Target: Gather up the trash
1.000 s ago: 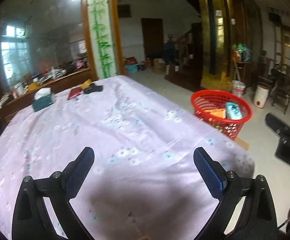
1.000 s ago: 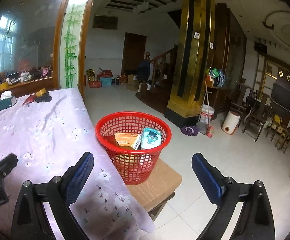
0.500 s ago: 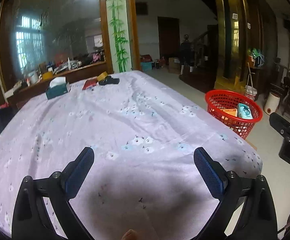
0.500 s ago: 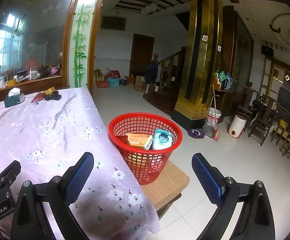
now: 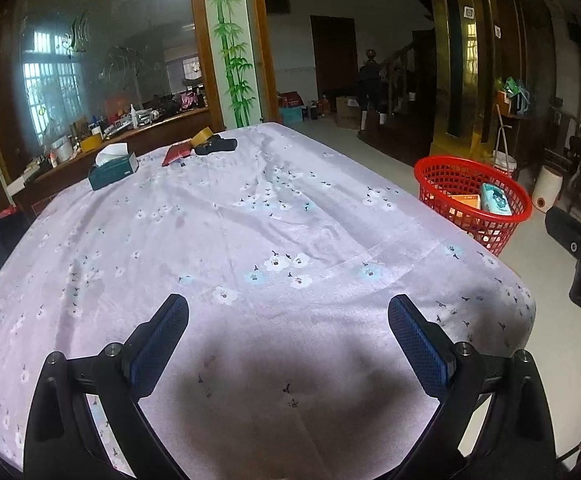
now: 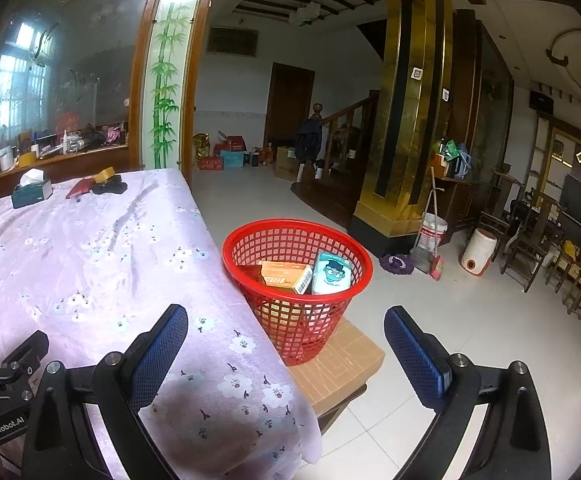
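Observation:
A red mesh basket [image 6: 332,312] stands on a cardboard box [image 6: 338,364] beside the table's right edge; it also shows in the left wrist view [image 5: 442,172]. Inside lie an orange box [image 6: 284,276] and a teal packet [image 6: 332,272]. My left gripper [image 5: 288,320] is open and empty above the near part of the purple flowered tablecloth [image 5: 218,232]. My right gripper [image 6: 286,330] is open and empty, in front of the basket at the table's corner.
At the table's far end lie a green tissue box [image 5: 112,168], a red flat item [image 5: 176,154], a tape roll [image 5: 202,136] and a black object [image 5: 216,146]. A gold pillar [image 6: 406,120], a white bucket [image 6: 430,236] and chairs [image 6: 530,232] stand on the tiled floor.
Both grippers have pulled back and risen a little, so more of the table and basket shows. Both stay open and empty.

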A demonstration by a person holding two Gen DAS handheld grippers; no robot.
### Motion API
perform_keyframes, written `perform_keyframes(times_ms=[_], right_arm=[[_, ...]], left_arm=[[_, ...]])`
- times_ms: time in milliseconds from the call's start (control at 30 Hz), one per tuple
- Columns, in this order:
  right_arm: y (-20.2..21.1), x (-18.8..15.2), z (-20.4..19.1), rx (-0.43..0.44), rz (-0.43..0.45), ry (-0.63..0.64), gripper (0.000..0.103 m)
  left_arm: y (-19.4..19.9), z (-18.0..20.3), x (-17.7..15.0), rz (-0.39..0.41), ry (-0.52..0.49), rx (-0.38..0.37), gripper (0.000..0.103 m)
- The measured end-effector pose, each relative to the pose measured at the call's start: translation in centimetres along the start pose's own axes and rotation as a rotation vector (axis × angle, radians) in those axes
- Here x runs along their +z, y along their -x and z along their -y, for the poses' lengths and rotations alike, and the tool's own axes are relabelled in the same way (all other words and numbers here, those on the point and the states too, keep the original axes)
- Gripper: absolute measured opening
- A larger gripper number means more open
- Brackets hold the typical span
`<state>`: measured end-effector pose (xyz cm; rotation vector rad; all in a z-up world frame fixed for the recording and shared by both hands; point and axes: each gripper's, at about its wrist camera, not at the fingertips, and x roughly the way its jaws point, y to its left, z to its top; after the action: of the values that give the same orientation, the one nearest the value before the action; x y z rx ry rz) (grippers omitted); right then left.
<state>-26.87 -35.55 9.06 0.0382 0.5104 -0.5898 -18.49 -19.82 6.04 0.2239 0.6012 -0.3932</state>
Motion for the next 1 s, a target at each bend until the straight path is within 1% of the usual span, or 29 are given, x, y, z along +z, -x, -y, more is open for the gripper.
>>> perform_keyframes(times_ms=[300, 1000], right_arm=[[-0.38, -0.12, -0.29, 0.007, -0.015, 0.007, 0.100], [-0.68, -0.24, -0.71, 0.014, -0.021, 0.012, 0.100]], left_arm=[[0.00, -0.31, -0.07, -0.011, 0.014, -0.013, 0.099], [0.33, -0.50, -0.04, -0.010, 0.018, -0.007, 0.099]])
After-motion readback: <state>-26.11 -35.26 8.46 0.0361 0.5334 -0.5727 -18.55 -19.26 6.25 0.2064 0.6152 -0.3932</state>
